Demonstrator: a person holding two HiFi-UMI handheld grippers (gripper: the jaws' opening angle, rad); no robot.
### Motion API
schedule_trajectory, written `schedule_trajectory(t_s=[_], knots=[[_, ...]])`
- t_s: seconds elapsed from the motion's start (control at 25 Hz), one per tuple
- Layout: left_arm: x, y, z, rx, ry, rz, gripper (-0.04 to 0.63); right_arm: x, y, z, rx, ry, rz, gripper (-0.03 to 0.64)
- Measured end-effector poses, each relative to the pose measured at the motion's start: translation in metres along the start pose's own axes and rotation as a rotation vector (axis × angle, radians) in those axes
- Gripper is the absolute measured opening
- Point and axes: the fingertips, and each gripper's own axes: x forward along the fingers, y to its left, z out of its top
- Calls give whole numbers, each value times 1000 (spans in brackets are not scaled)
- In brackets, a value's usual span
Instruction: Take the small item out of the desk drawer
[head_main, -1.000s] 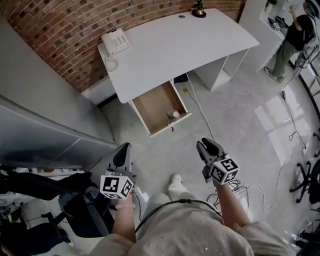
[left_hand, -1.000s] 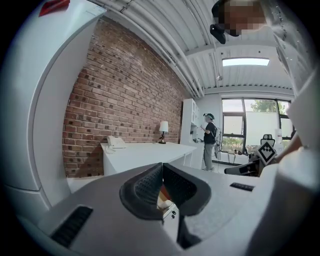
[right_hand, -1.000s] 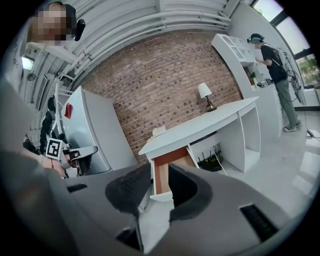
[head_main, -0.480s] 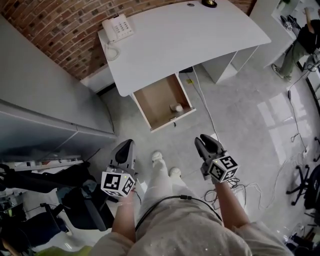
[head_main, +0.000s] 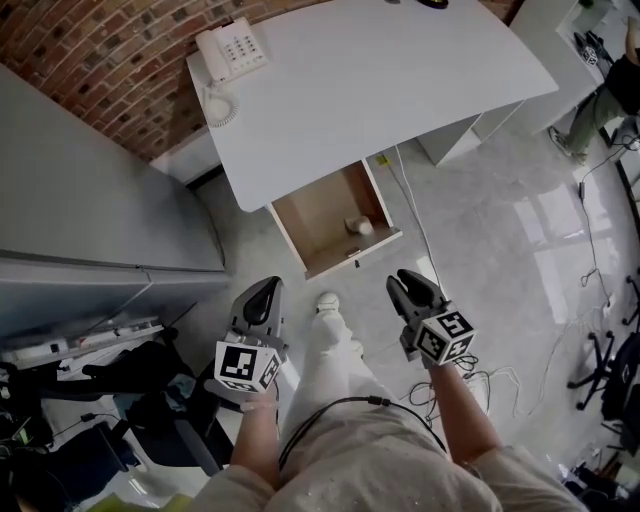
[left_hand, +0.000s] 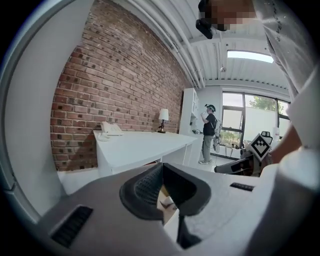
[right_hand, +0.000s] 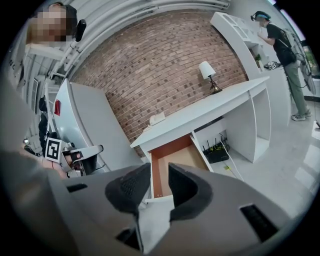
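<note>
The white desk (head_main: 370, 90) has its wooden drawer (head_main: 320, 215) pulled open. A small pale item (head_main: 357, 226) lies near the drawer's front right corner. My left gripper (head_main: 265, 290) hangs below and left of the drawer, its tips touching and nothing held (left_hand: 162, 167). My right gripper (head_main: 408, 283) sits below and right of the drawer, jaws apart with nothing between them (right_hand: 159, 172). Both are well short of the drawer. The right gripper view looks into the drawer (right_hand: 177, 157), but the item does not show there.
A white telephone (head_main: 232, 48) sits on the desk's left end and a lamp (right_hand: 207, 70) at its far end. Cables (head_main: 410, 215) run over the floor right of the drawer. A grey cabinet (head_main: 90, 200) stands left. Another person (head_main: 605, 95) stands far right. My shoe (head_main: 328, 300) is between the grippers.
The view has moved closer to the desk, and the drawer now sits nearer to both grippers. A leg has stepped forward. Neither gripper's jaws have changed.
</note>
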Motion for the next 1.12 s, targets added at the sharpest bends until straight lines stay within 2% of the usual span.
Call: schedule_trajectory(t_s=[0.36,0.64,0.8,0.96,1.12], knots=[[47,22,-17,-54,33,-50,6,64,-12,1,14,61,0,123],[79,37,-31,-50,69,-95,6,99,-35,-15,-26,185,-56,127],[95,45,-38,-48,83,-115,5,120,-45,-18,-32,220,-67,129],[107,48,-48,-42,88,-139,6,140,-55,-24,-99,273,-83,132],[117,52,-62,-45,104,-148,6,155,-72,-39,-180,386,-130,141]])
